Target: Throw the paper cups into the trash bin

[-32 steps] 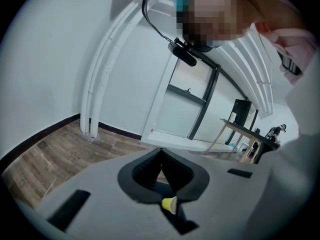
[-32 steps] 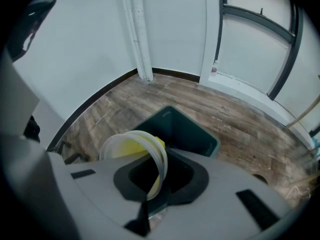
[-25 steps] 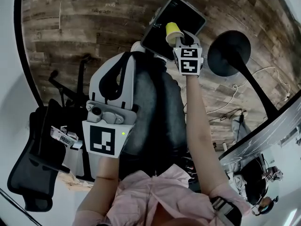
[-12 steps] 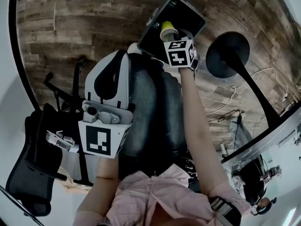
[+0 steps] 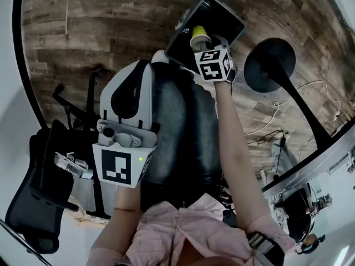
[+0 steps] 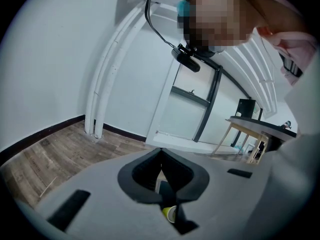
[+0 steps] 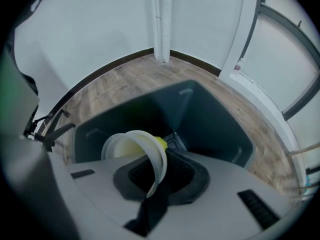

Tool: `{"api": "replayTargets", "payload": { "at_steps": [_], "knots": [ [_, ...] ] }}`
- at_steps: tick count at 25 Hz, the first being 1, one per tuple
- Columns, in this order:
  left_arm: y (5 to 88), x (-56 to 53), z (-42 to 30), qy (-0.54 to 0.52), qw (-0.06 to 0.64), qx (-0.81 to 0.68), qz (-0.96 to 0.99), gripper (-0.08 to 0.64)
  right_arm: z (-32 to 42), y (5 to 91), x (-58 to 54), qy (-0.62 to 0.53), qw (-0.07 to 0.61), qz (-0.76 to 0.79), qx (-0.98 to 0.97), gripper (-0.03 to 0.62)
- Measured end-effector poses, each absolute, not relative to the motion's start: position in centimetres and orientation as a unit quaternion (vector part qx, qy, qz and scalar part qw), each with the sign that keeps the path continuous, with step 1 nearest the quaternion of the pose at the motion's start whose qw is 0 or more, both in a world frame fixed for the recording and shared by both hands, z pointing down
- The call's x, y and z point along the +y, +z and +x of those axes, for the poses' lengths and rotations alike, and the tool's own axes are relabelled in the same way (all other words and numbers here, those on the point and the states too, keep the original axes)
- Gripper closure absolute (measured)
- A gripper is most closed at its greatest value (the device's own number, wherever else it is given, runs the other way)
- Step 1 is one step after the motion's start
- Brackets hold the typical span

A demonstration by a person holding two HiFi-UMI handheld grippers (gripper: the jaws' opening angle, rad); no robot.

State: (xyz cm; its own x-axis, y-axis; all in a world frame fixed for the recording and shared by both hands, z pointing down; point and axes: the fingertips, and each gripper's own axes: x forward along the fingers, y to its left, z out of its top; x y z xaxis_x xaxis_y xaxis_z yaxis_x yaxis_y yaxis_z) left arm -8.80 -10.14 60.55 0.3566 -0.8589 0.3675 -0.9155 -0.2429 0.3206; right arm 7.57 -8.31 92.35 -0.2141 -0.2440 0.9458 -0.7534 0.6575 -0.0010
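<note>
Paper cup, yellow with a pale rim, is over on my right side, so I come to it last. Furthest left in the head view stands a black office chair on the wooden floor. Next to it my left tongs reach forward over my dark trouser legs. In the left gripper view the two jaws are drawn together to a thin seam and nothing is pinched between them. A small yellow cup shape shows low in the dark gap beneath that seam; I cannot tell whether it is the same cup.

Further right, my right tongs are stretched out ahead of me, well apart from the left pair. They are closed on the cup's wall just below the rim. The cup lies on its side in that grip, its mouth turned toward the left of the right gripper view and its yellow body pointing away from the camera. It hangs just past the marker cube, directly over the open dark mouth of the trash bin. Right of the bin, a round black stand base rests on the floor.
</note>
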Motion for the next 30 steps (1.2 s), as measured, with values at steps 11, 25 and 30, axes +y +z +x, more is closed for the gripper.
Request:
{"api": "replayTargets", "payload": {
  "at_steps": [11,25,30],
  "knots": [
    [60.2,-9.6,-8.7,0.056,0.246,-0.562,0.787,0.545,7.0,92.6,-7.4,0.230,0.547,0.304,-0.746,0.549],
    [60.0,-9.5,-10.0,0.054,0.245,-0.568,0.784,0.545,6.6,93.0,-6.9,0.231,0.560,0.290,-0.741,0.486],
    [59.7,-9.2,-10.3,0.054,0.244,-0.570,0.783,0.545,6.6,92.9,-6.8,0.237,0.562,0.293,-0.736,0.474]
  ]
}}
